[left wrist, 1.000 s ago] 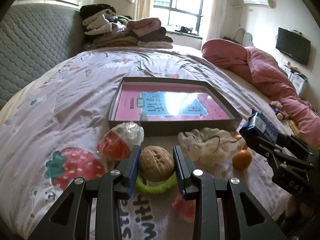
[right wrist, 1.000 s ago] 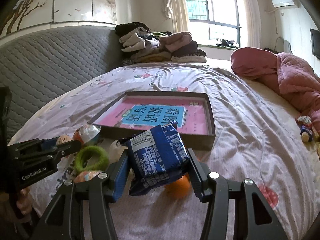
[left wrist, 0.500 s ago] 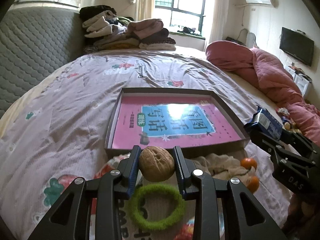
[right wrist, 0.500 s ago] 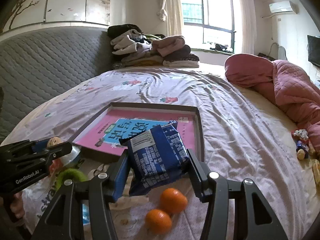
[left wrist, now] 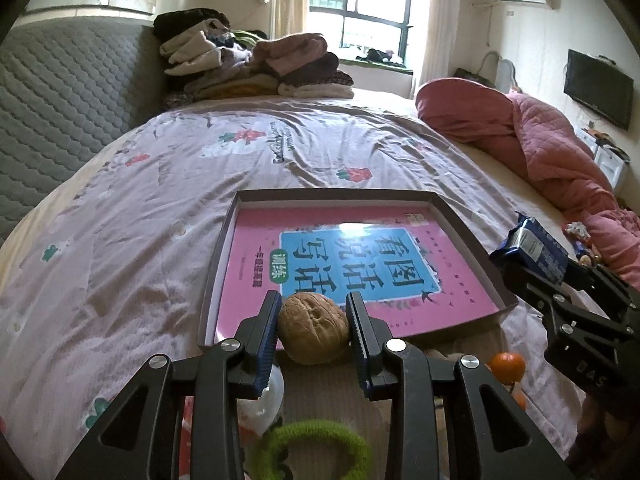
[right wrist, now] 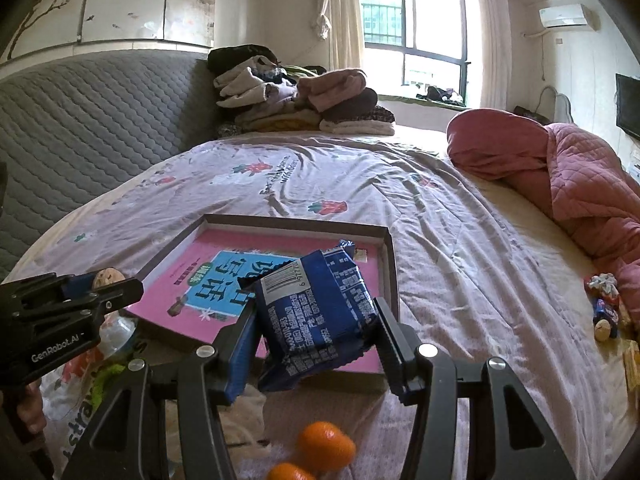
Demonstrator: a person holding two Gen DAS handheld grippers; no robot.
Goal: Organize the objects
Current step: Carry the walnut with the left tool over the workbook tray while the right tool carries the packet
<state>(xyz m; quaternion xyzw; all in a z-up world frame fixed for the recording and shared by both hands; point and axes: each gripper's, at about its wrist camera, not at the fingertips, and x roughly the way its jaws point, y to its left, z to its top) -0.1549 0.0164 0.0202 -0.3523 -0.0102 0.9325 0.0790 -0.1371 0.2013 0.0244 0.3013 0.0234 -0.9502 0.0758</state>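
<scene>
Walnut (left wrist: pixel 313 329) is sitting clenched in the left hand-held gripper (left wrist: pixel 313 330) over the tray's (left wrist: pixel 460 222) near edge, while the right hand-held gripper (right wrist: pixel 316 328) is gripping a blue packet (right wrist: pixel 320 312) there too. Neither is lying in the tray yet; oranges (right wrist: pixel 326 445) and a green ring (left wrist: pixel 316 450) are waiting at the bed's near edge.

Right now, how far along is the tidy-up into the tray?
Done: nothing loose lies in the tray yet; only the pink workbook fills it.
In hand: left gripper clamps a walnut; right gripper clamps a blue snack packet, both at the tray's near edge.
Left: green hair tie, tangerines, a clear-topped capsule.
</scene>
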